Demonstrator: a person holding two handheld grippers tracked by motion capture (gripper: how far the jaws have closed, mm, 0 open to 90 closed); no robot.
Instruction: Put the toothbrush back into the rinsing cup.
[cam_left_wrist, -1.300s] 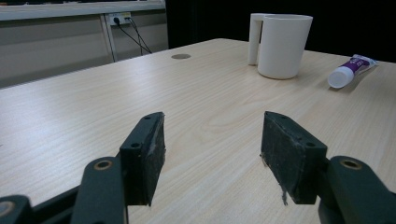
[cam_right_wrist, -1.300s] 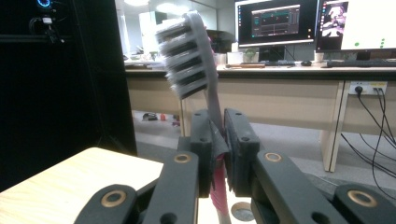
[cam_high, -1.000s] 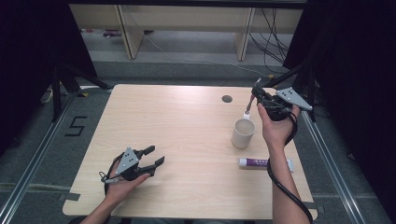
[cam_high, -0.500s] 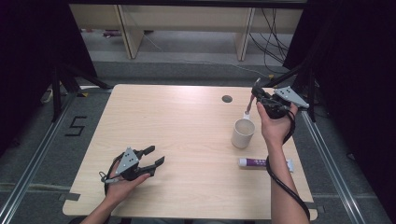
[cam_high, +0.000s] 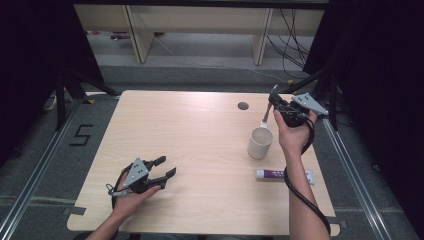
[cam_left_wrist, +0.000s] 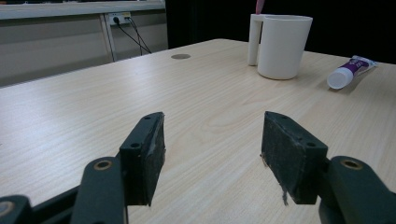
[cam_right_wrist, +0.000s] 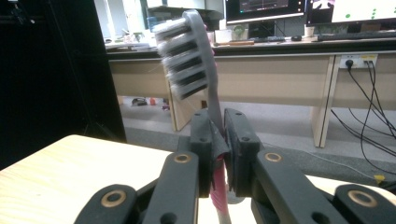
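While my right tongs (cam_high: 272, 98) stand pinched tight on the toothbrush (cam_right_wrist: 191, 60), I see in the right gripper view both black jaws pressed against its grey neck, the bristled head rising above them and tilted a little to the left, and a pink stretch of handle running down below the pads. From the high view, those tongs hang above the far right part of the table (cam_high: 190, 130), and the toothbrush's lower end (cam_high: 265, 119) points down toward the white mug (cam_high: 260, 142), just over its far rim; whether it touches the rim I cannot tell. My right hand (cam_high: 292, 135) holds the gripper body just to the right of the mug. My left tongs (cam_high: 165, 167) gape wide with nothing between them: the left gripper view shows bare wood grain in the gap between the two pads, which sit low over the table. These tongs rest at the near left of the table, well apart from the mug, with my left hand (cam_high: 131, 194) under them. Farther out, a white and purple tube (cam_high: 284, 175) lies on its side near the mug, on my side of it, cap toward the left. A small round hole (cam_high: 243, 105) sits in the table beyond the mug.
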